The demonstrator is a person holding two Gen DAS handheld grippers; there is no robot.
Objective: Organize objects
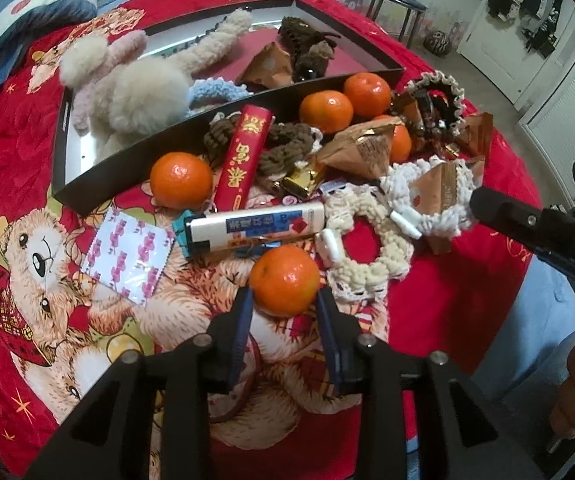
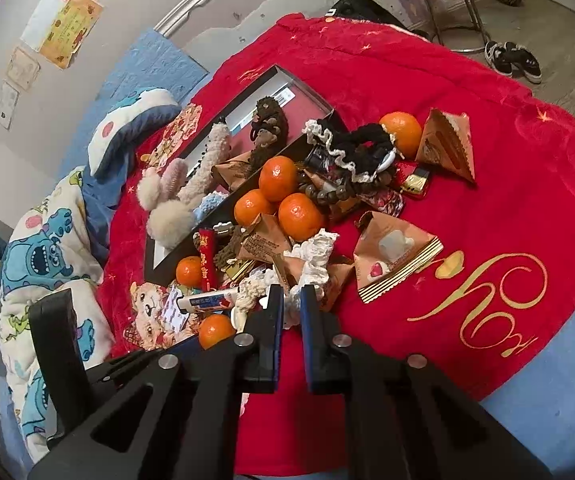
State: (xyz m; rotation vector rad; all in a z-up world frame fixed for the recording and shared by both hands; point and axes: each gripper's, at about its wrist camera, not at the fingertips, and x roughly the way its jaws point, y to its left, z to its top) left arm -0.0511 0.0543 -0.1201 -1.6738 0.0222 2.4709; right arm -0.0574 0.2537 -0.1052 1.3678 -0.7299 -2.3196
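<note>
Left gripper (image 1: 285, 300) stands slightly parted around one glossy round mandarin (image 1: 286, 280) on the plush red blanket (image 1: 447, 300); right gripper (image 2: 291, 296) is closed, empty.

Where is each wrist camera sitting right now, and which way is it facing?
Left wrist: on the left gripper, looking steeply down at a tangerine between its pads, the lighter and tray beyond; the right gripper's finger enters at right.
Right wrist: on the right gripper, shut, tips at the white scrunchie, looking down across the red blanket; the left gripper shows at lower left.
Shared: the tangerine, lighter, tray and the pile.
</note>
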